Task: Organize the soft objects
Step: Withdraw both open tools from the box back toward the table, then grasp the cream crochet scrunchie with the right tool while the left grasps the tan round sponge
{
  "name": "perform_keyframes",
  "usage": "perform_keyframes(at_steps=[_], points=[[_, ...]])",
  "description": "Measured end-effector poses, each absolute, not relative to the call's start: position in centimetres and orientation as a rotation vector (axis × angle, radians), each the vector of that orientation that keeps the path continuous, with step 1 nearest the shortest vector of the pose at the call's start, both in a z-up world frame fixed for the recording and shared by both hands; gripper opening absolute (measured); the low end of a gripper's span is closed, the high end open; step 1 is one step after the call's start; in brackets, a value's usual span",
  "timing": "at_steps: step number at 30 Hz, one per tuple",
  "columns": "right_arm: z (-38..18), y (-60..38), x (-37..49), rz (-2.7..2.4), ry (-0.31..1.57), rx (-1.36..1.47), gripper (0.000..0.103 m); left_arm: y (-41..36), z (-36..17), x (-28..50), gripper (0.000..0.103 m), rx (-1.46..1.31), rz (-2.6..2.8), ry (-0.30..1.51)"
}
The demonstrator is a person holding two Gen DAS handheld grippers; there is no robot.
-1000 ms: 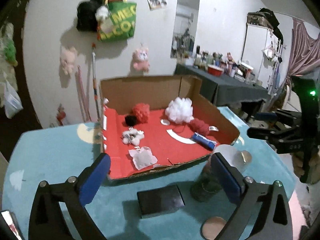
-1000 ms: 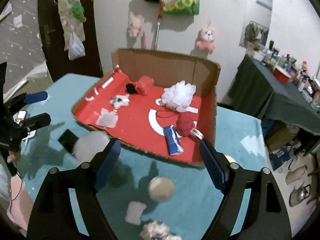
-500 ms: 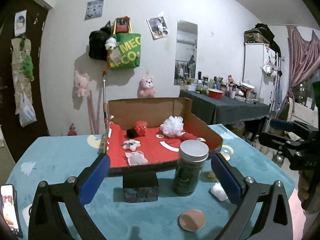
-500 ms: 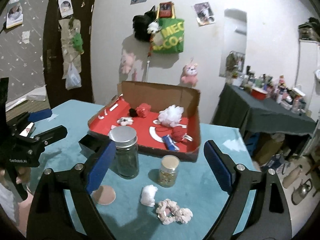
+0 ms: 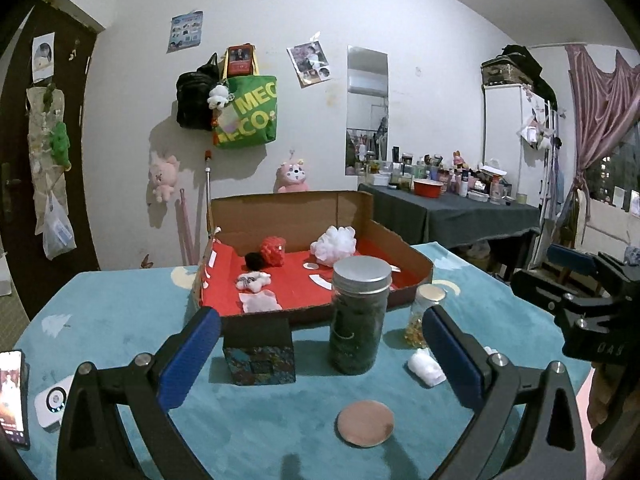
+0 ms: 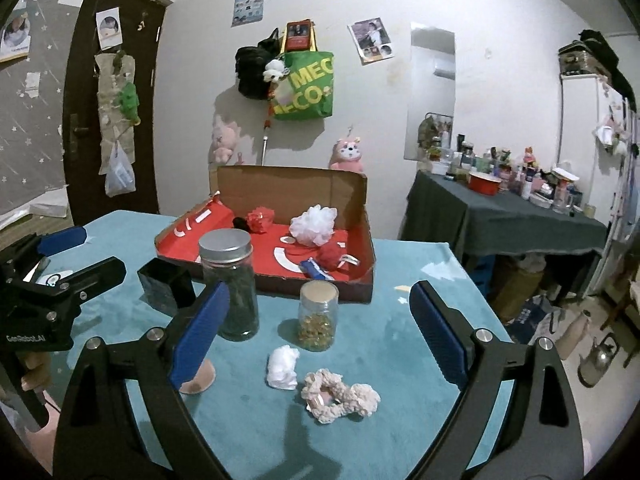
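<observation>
A cardboard box with a red floor stands at the far side of the teal table. In it lie a white pompom, a red pompom, a red yarn ball, a small white plush and a black puff. On the table, close to me, lie a white cotton wad and a beige scrunchie. My left gripper and my right gripper are both open and hold nothing.
A tall lidded jar, a small jar, a dark box and a round lid stand in front of the cardboard box. A phone lies at the left edge.
Both grippers have pulled back and dropped lower, from above the box to table height. The jars, cotton wad and scrunchie have come into view.
</observation>
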State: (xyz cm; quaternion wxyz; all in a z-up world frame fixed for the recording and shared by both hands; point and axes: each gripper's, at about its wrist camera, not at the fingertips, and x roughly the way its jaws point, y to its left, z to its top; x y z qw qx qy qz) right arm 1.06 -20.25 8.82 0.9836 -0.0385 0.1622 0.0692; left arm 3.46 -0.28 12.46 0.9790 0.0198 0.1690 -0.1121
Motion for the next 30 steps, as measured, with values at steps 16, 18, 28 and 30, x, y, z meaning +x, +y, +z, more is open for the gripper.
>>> perform_keyframes(at_steps=[16,18,28,30], points=[[3.5,-20.5,1.7,0.117,0.44,-0.026,0.092,-0.6,8.1,4.1,0.103,0.008,-0.205,0.432],[2.8,-20.4,1.8,0.109,0.453,-0.027,0.092,-0.5,7.5,4.3,0.103,0.007,-0.202,0.45],[0.4,-20.5,2.6,0.089,0.52,-0.017,0.092,-0.4,4.7,5.1,0.103,-0.011,-0.19,0.548],[0.0,-20.7,2.7,0.091,0.531,-0.013,0.092,-0.4,4.3,5.3,0.103,-0.009,-0.187,0.562]])
